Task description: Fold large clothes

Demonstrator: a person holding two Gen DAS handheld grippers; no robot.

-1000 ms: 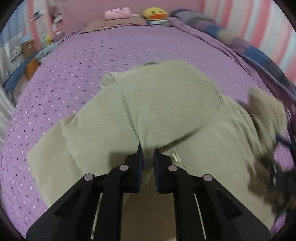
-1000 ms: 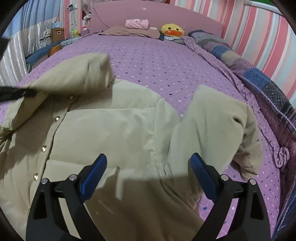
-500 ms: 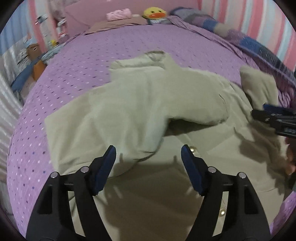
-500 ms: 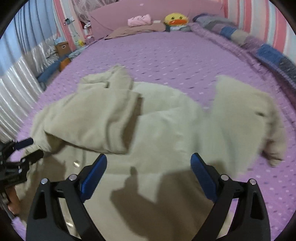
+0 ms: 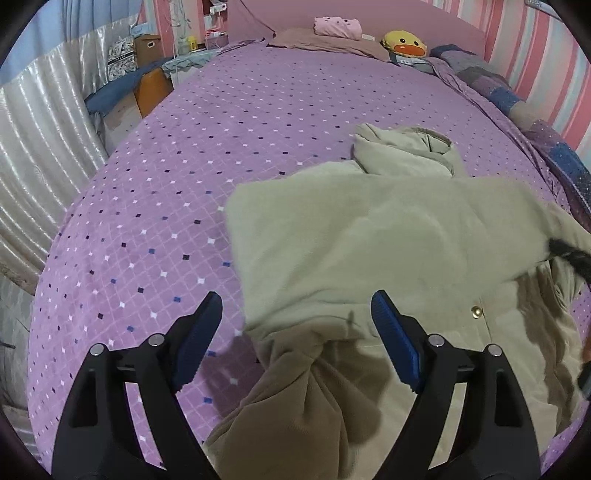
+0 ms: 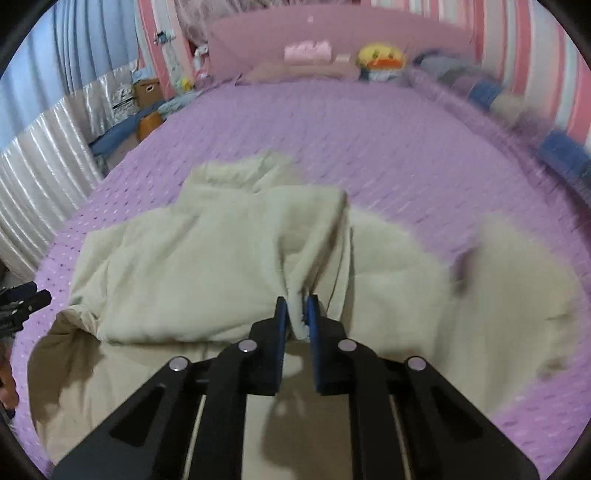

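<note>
1. Two grippers are in my hands. My right gripper [image 6: 297, 314] sits at the lower middle of its own view, its jaws closing on a pinched fold of the beige coat [image 6: 229, 258]; a tuft of pale cloth shows between the blue pads [image 6: 281, 314], which press it from both sides.
2. My left gripper [image 5: 295, 332] stands wide at the bottom of its view and its jaws are opening. The blue pads [image 5: 395, 343] touch nothing; the coat [image 5: 369, 236] lies on the bed beyond them, in the gap, with a bunched, shadowed part of it running down to the bottom edge.
3. In the left view the coat fills the middle and right of the frame, one panel folded over the front. A brass snap button [image 5: 477, 312] shows at the right, just under the folded edge. The collar [image 5: 406, 151] is crumpled at the far end of the garment.
4. In the right view, which is blurred, the fold I grip rises from the gripper towards the centre of the frame.
5. The coat rests on a purple bedspread [image 5: 184, 184] with a small diamond pattern.
6. At the top of the left view, by the pink headboard [image 5: 406, 14], are a yellow duck plush [image 5: 404, 43] and a pink folded item [image 5: 337, 26].
7. Silvery curtains [image 5: 40, 147] hang at the left edge of the frame.
</note>
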